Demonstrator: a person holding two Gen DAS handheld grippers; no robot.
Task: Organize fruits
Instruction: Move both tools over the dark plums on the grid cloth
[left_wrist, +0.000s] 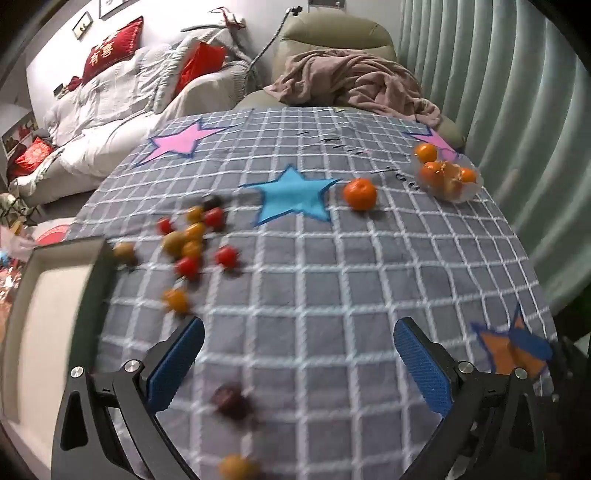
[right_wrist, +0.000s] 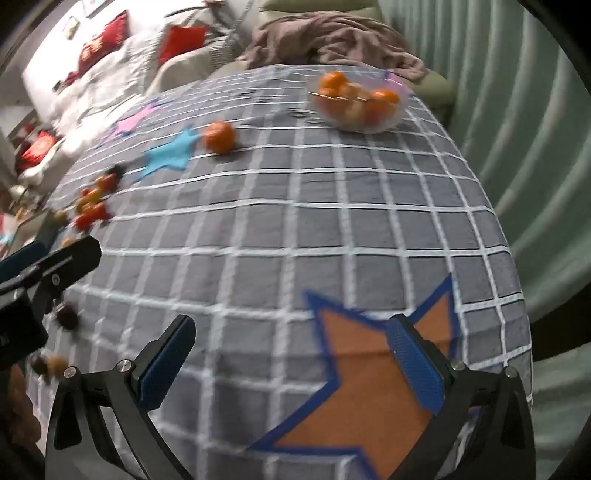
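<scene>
Both claws are spread fully wide and hold nothing. Left gripper (left_wrist: 299, 354) hangs over the checked tablecloth (left_wrist: 332, 277); a dark plum-like fruit (left_wrist: 231, 400) lies just short of its left pad. Right gripper (right_wrist: 291, 354) sits over the orange star patch (right_wrist: 369, 387), no fruit between its jaws.

Fruit locations:
- loose tangerine (left_wrist: 360, 194) beside the blue star (left_wrist: 295, 199), apart from the clear bowl (left_wrist: 448, 177) that already holds tangerines
- small red and yellow cherry tomatoes (left_wrist: 192, 240) scattered near the grey tray (left_wrist: 55, 288) at the left edge
- one yellow fruit (left_wrist: 234, 467) at the very bottom of the left view

Risks, as I judge them:
- round fruit on soft cloth: a pad nudge rolls it off the table edge
- tomatoes are thin-skinned, a hard squeeze splits them
- cluster is tight, closing on one likely shoves its neighbours
- both views are motion-blurred, so alignment is unreliable until the hands settle
- bowl is light plastic, may slide or tip on a drop-in
</scene>
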